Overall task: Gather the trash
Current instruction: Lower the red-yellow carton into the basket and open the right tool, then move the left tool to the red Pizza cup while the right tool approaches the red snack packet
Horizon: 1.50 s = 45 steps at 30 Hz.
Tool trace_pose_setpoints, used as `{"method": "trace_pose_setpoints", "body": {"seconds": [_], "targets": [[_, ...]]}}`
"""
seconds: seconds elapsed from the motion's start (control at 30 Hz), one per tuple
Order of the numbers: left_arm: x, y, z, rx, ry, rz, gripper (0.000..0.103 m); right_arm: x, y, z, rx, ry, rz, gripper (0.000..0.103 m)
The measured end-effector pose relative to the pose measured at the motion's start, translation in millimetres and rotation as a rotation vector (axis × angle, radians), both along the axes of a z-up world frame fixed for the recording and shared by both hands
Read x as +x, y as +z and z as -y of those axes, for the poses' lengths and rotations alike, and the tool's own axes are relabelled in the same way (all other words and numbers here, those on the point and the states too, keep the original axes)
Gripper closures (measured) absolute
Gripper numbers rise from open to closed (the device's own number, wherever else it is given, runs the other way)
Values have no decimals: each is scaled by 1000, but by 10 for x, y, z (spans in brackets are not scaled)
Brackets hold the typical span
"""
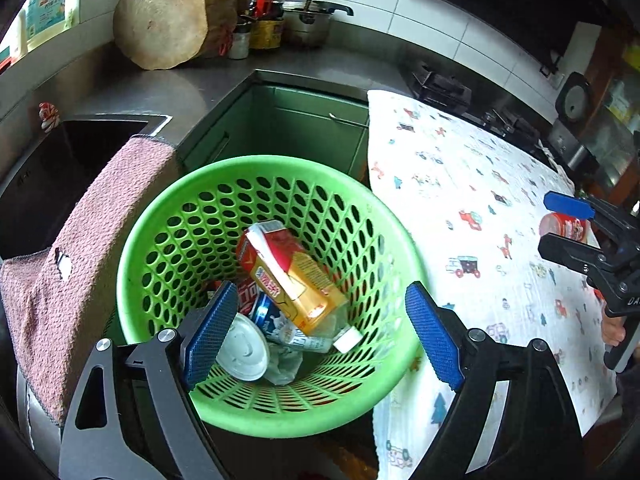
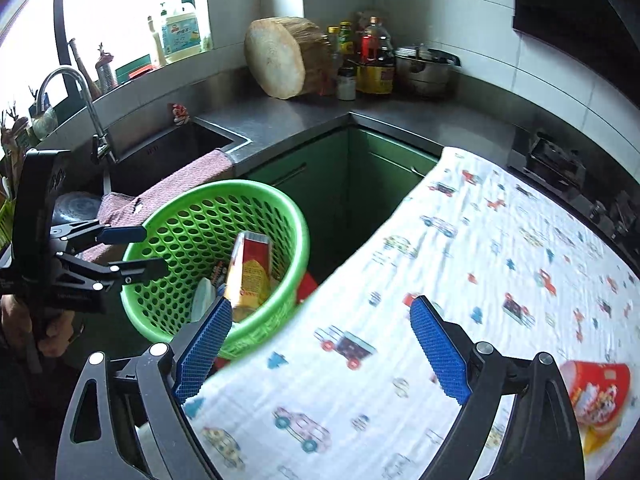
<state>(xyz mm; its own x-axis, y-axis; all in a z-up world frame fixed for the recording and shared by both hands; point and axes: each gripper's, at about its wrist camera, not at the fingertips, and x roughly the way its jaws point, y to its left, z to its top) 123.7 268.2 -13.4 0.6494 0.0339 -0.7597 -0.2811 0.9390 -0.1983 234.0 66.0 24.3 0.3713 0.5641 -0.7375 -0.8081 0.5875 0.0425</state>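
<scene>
The left claw [image 1: 320, 332] is held spread wide above the green basket [image 1: 160, 208], with nothing pressed between its blue pads [image 1: 434, 336]; the right claw [image 2: 320, 356] is likewise seen released and empty, poised over the printed cloth [image 2: 500, 240] that covers the surface. Inside the basket a red and yellow carton [image 1: 292, 276] is seen lying tilted on top of other trash; beneath it a white round lid [image 1: 244, 348], a blue and white can [image 1: 266, 314] and crumpled clear plastic [image 1: 284, 366] are gathered at the bottom. A red cup [image 2: 596, 392] is left lying on its side on the cloth, just to the right of the right claw, blurred in the right wrist view; it is well apart from the basket. A pink towel [image 1: 80, 248] is draped over the sink edge [image 1: 154, 126], just beside the basket. A wooden chopping block [image 2: 280, 58], bottles [image 2: 374, 60] and a steel pot [image 2: 424, 70] are stood in the far corner of the surface.
</scene>
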Motion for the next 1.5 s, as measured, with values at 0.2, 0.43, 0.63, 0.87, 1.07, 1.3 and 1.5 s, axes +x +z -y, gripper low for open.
{"method": "trace_pose_setpoints", "body": {"seconds": [0.2,0.43,0.63,0.87,1.07,1.3,1.5], "targets": [[272,18,506,1,-90,-2,16,138,-48,988,-26,-138,17,14],[586,48,1148,23,-203,2,12,273,-74,2154,-83,-302,44,12],[849,30,1640,23,-279,-7,10,402,-155,3002,-132,-431,48,11],[1084,-27,2116,31,-351,-30,10,626,-443,3657,-137,-574,-4,11],[1235,0,2338,50,-388,-35,10,796,-634,3936,-137,-637,-39,11],[1392,4,2563,51,-434,-40,10,777,-672,4238,-163,-687,-37,11],[1522,16,2816,70,-491,-37,10,665,-617,4510,-187,-724,-41,11]]}}
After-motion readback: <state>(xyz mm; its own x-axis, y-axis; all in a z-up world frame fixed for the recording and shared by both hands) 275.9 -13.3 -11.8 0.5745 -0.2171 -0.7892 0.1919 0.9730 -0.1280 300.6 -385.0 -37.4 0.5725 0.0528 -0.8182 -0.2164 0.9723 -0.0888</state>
